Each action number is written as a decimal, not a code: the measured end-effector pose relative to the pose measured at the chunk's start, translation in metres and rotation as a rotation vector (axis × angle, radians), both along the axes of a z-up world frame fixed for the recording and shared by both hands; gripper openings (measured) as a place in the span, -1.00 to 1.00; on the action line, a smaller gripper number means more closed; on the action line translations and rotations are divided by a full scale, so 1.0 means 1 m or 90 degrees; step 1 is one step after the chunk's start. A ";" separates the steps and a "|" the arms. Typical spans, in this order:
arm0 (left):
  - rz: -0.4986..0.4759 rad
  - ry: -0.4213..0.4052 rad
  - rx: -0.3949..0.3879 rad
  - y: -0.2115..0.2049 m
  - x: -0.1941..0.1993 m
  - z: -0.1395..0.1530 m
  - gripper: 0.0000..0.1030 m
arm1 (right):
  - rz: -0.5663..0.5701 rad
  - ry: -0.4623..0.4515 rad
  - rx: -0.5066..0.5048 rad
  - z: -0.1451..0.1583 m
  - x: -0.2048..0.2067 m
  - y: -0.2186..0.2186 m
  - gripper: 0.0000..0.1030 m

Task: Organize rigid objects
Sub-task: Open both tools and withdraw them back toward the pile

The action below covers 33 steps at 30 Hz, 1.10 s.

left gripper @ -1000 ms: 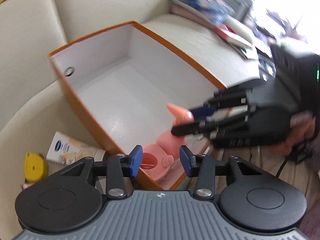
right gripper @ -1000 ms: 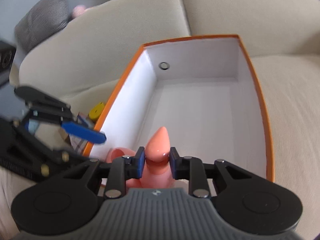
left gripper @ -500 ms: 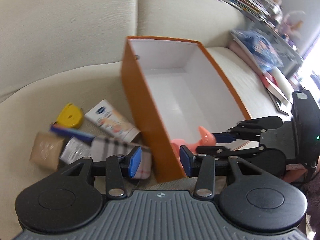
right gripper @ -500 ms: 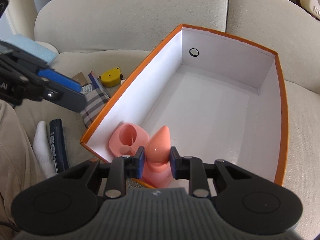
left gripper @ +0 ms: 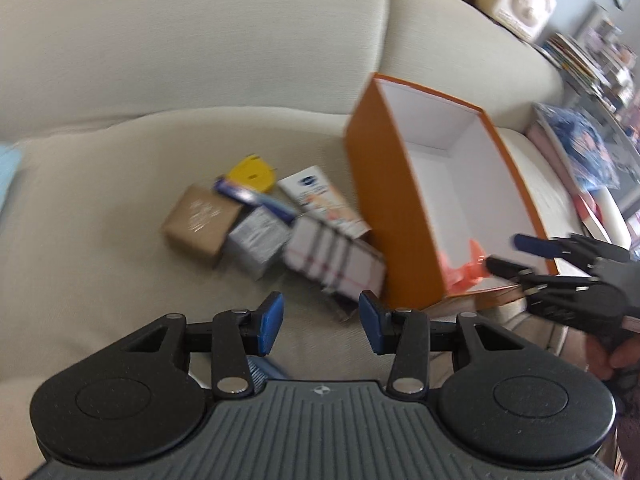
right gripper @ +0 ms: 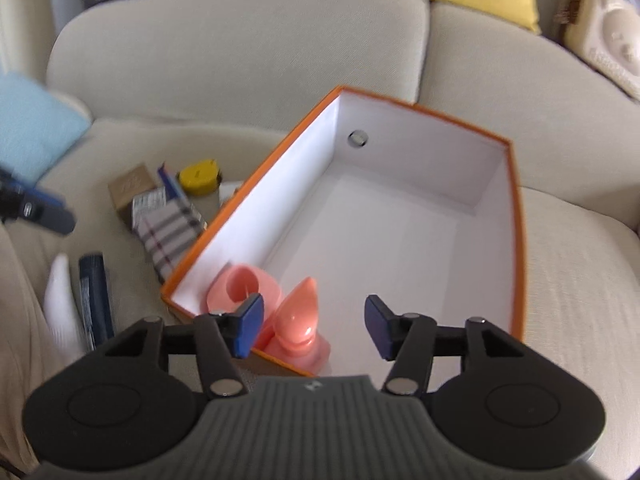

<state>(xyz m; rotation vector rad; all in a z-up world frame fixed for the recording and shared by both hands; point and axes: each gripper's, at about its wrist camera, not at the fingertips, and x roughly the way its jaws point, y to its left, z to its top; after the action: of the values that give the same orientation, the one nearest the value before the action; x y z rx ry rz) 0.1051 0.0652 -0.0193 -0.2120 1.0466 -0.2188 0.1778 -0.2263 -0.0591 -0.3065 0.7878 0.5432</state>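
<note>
We are holding the right gripper (right gripper: 314, 330) just over the near end of the orange box (right gripper: 516, 216), its jaws having just been opening; the blue pads are now standing apart on either side of the pink cone-shaped piece (right gripper: 299, 326) without pressing on it. That piece is sitting upright on the white floor of the box, in the near corner, touching a second pink ring-like piece (right gripper: 244, 286) beside it.

We are keeping the left gripper (left gripper: 320, 322) over the beige sofa cushion (left gripper: 100, 208) with its jaws parted and nothing between them. Just beyond it, outside the box, a plaid-patterned box (left gripper: 334, 258) is lying against the orange wall. Next to it are lying a grey packet (left gripper: 258, 238), a brown carton (left gripper: 200, 222), a white tube (left gripper: 324, 200) and, furthest, a yellow tape measure (left gripper: 252, 172). A dark blue tube (right gripper: 94, 302) is lying apart, nearer to us, beside a white sock (right gripper: 60, 304).
</note>
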 end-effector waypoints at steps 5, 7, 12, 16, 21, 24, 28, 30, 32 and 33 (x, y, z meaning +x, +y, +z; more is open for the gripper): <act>0.044 0.036 0.010 0.016 -0.015 -0.009 -0.01 | -0.006 -0.033 0.070 0.027 -0.026 0.007 0.12; 0.060 0.059 0.011 0.018 -0.020 -0.018 -0.01 | 0.018 -0.037 0.087 0.033 -0.042 0.016 -0.01; 0.078 0.068 0.001 0.016 -0.027 -0.032 -0.05 | 0.077 -0.018 0.078 0.017 -0.064 0.059 -0.32; 0.081 0.054 -0.004 0.015 -0.025 -0.036 -0.10 | 0.092 0.007 0.036 -0.004 -0.068 0.089 -0.41; 0.072 0.041 -0.005 0.016 -0.016 -0.040 -0.11 | 0.097 -0.002 -0.016 -0.021 -0.064 0.111 -0.40; 0.077 0.041 -0.004 0.019 -0.008 -0.045 -0.12 | 0.101 -0.002 -0.033 -0.027 -0.058 0.123 -0.40; 0.085 0.038 -0.011 0.027 0.005 -0.050 -0.12 | 0.117 -0.008 -0.058 -0.034 -0.049 0.139 -0.41; 0.079 0.030 0.011 0.029 0.014 -0.050 -0.12 | 0.126 -0.001 -0.055 -0.035 -0.041 0.146 -0.41; 0.065 0.029 0.028 0.032 0.023 -0.052 -0.12 | 0.135 0.005 -0.051 -0.035 -0.031 0.154 -0.41; 0.056 0.028 0.032 0.035 0.028 -0.053 -0.12 | 0.139 0.009 -0.048 -0.035 -0.026 0.159 -0.41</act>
<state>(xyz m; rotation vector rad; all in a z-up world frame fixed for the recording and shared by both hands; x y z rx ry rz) 0.1333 0.0999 -0.0719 -0.2183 1.0831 -0.1082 0.1521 -0.0677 -0.0937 -0.4622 0.7948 0.7228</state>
